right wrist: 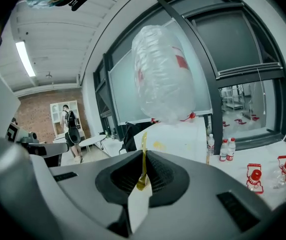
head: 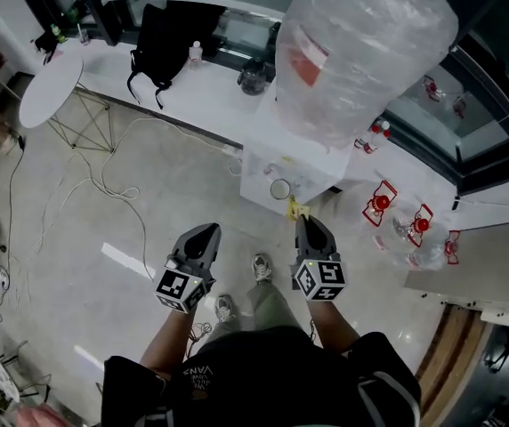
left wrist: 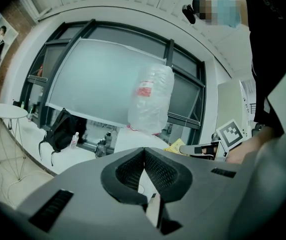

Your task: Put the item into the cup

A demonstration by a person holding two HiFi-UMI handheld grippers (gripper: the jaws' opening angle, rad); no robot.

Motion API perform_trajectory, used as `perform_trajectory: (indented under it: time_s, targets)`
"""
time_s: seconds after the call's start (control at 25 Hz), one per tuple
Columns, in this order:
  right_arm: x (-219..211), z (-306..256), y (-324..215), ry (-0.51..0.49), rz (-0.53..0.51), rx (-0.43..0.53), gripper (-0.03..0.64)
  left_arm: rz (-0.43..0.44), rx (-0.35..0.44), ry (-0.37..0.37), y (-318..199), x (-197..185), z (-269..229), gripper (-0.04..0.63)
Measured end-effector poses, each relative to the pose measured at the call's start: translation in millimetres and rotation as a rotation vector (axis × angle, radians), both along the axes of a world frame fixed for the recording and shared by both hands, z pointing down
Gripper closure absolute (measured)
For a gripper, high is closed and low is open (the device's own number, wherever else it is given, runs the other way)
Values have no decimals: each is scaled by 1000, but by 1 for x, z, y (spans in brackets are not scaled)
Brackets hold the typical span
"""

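Observation:
A thin yellow packet [head: 295, 209] sticks out of my right gripper [head: 306, 221], whose jaws are shut on it. In the right gripper view the packet [right wrist: 143, 156] stands edge-on between the dark pads of the gripper [right wrist: 144, 159]. An open cup [head: 279, 189] sits on the white water dispenser [head: 259, 174], just ahead and left of that gripper's tip. My left gripper [head: 208, 230] hangs level with it, further left, shut and holding nothing [left wrist: 144, 153]. From the left gripper view the packet [left wrist: 176, 146] shows at the right gripper's tip.
A large plastic-wrapped water bottle [head: 361, 52] tops the dispenser. A white ledge behind holds a black backpack [head: 161, 38]. A round white table [head: 50, 83] stands at the far left, cables [head: 103, 181] cross the floor, and small red-labelled bottles [head: 381, 203] lie right of the dispenser.

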State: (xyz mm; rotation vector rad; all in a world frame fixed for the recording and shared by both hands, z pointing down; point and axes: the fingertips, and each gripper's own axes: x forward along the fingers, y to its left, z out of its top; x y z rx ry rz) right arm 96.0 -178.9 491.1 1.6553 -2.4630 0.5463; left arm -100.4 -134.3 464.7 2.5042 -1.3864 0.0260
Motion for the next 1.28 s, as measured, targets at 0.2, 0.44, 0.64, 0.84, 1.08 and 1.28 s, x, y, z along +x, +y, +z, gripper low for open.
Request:
perform_trajectory:
  time_s: [0.2, 0.44, 0.64, 0.84, 1.08, 1.28]
  targets:
    - [-6, 35, -28, 31, -13, -33, 566, -26, -40, 15, -22, -3, 24, 575]
    - [-9, 76, -63, 70, -30, -70, 566, -45, -91, 9, -39, -5, 54, 575]
    - [-12, 113, -91, 94, -27, -96, 565, -54, -101, -3, -57, -8, 70, 575]
    - [-9, 155, -116, 114, 3, -143, 565, -57, -126, 8, -74, -3, 77, 575]
    - [-9, 215, -134, 150, 24, -205, 566, -45, -165, -13, -77, -1, 110, 575]
    - [-8, 255, -150, 197, 40, -225, 566, -67, -202, 21, -85, 1, 126, 575]
